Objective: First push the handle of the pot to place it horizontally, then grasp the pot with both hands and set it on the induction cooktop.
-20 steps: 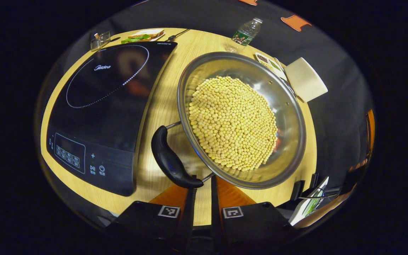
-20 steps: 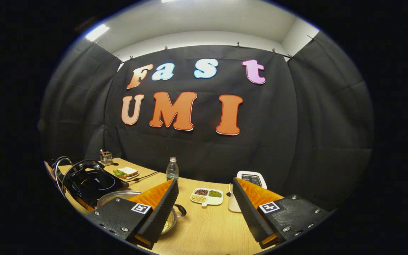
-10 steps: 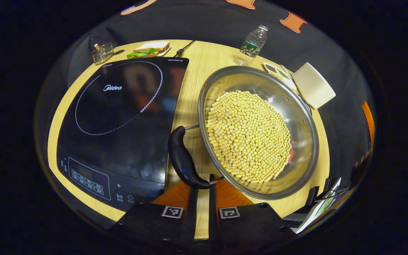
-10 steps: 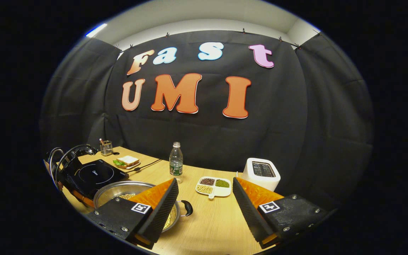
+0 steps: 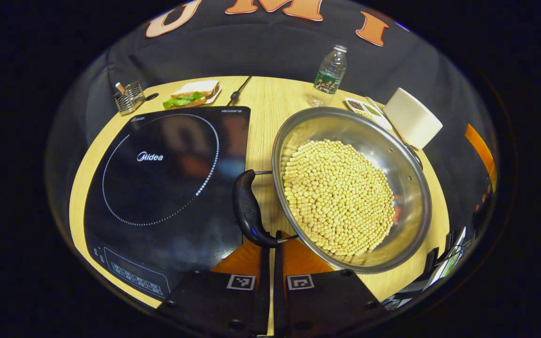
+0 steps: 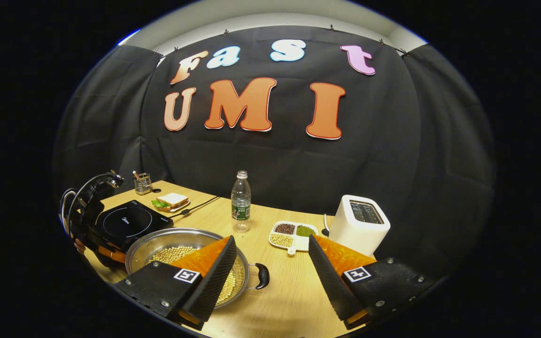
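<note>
1. Since a second ago: pot slid lower and rightward in the left gripper view, more of the far table now visible; right gripper view tilted down, with toaster and pot further into sight.
2. Pot on the table, full of beans, just right of the cooktop and not yet on it.
3. Near handle directly ahead of the left gripper, its lower end touching or just clear of the fingertips; cannot tell which.
4. Left fingers pressed nearly together, only a thin slit between them, pinching nothing.
5. Right gripper spread wide, holding nothing; left finger overlaps the pot rim in view, far handle in the gap ahead and toward that left finger.
6. Step in hand, judged: pushing the near handle level.
7. To do it well: keep the fingers closed as a blunt pusher, press on the grip's middle rather than its end, push gently so the pot does not skid or spill beans.
8. Then open the left fingers around the near handle, bring the right onto the far handle, lift level, both together.
</note>
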